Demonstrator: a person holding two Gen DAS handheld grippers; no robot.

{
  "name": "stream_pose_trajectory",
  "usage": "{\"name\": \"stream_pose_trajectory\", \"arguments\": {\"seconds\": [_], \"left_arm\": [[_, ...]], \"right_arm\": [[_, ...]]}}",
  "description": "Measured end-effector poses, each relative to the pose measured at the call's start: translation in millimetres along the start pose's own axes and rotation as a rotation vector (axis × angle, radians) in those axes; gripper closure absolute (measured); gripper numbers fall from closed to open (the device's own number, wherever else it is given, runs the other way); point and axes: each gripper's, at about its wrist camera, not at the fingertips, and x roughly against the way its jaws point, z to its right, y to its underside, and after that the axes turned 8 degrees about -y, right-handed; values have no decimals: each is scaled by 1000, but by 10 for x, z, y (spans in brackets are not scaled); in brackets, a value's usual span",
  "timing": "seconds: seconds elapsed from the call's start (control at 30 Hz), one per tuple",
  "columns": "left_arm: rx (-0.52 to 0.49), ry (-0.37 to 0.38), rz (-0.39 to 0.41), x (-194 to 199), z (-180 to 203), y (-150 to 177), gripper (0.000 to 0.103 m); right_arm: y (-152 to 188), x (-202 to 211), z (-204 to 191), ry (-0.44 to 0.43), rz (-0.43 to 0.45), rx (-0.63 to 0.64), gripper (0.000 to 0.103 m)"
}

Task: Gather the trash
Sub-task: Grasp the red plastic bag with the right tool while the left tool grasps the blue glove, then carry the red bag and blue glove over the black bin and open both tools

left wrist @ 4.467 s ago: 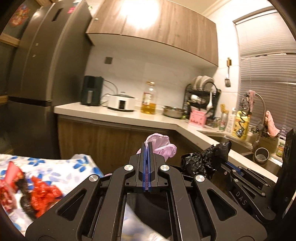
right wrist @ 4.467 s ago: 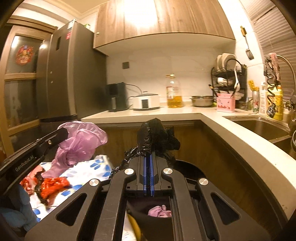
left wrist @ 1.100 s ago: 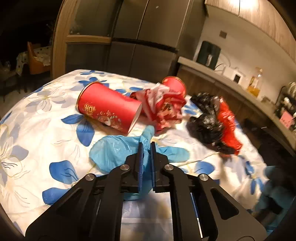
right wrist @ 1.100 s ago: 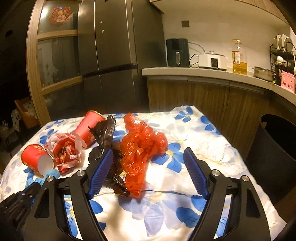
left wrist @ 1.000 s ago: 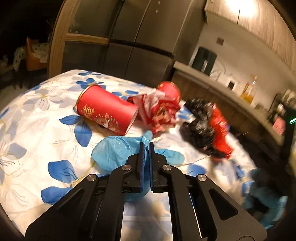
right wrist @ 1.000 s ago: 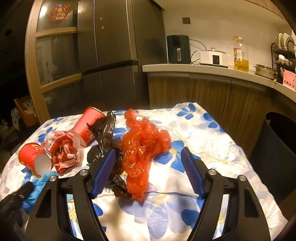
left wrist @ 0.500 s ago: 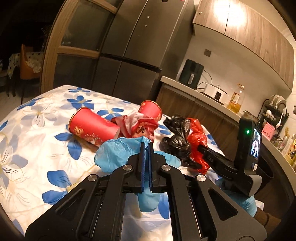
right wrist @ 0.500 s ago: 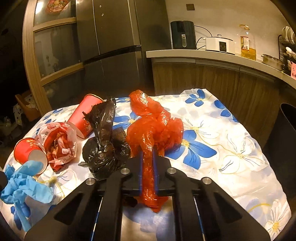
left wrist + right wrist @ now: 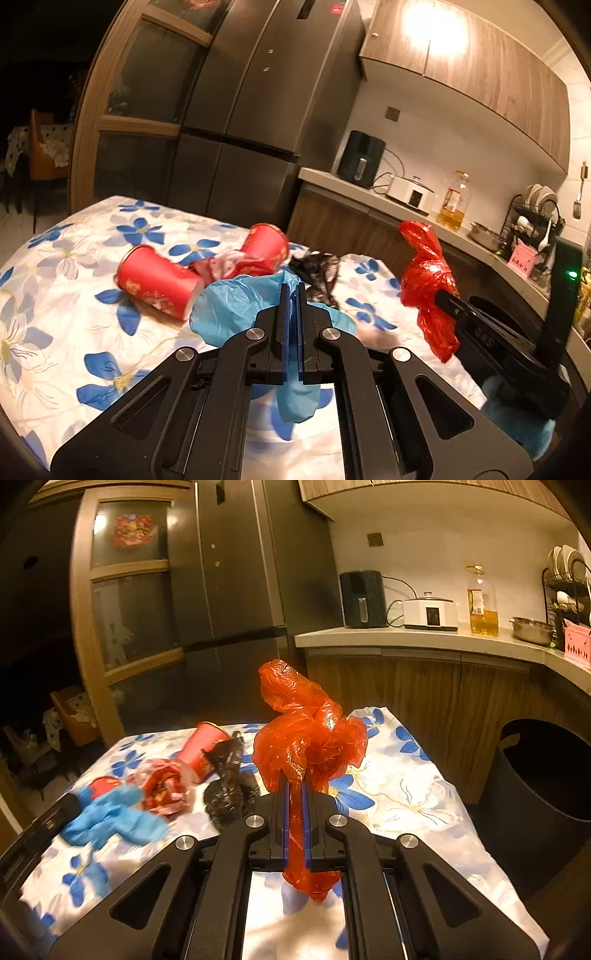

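Observation:
My left gripper [image 9: 292, 291] is shut on a crumpled blue plastic bag [image 9: 236, 306], held just above the flowered tablecloth [image 9: 55, 295]. A red plastic bag [image 9: 306, 738] is pinched in my right gripper [image 9: 296, 781], which is shut and lifted off the table; the same red plastic bag [image 9: 424, 284] shows at the right in the left wrist view. Still lying on the cloth are two red paper cups [image 9: 159, 282], a red-and-white wrapper [image 9: 166, 786] and a black bag [image 9: 229, 794]. The black trash bin [image 9: 535, 812] stands open at the right of the table.
A dark fridge [image 9: 258, 110] and a wood-framed glass cabinet [image 9: 125, 602] stand behind the table. The kitchen counter [image 9: 424, 637] carries an air fryer, a rice cooker, an oil bottle and a metal bowl. A dish rack [image 9: 535, 218] sits far right.
My right gripper closed on the red bag and lifted it off the table, away from the black bag. My left gripper rose with the blue bag in it.

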Motion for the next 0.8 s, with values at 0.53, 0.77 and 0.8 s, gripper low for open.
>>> {"name": "stream_pose_trajectory", "arguments": {"seconds": [0.53,0.77,0.8], "left_arm": [[-103,135,45,19,890,-226,101],[-153,210,45,-114,1379,-293,101],[-164,223,44,-137,1470,-299,101]], "right_arm": [[-87,726,259,48,89,4,97],[-223,966,567,142,145,-4,97],[-251,998,630,161,154,-6,97]]}}
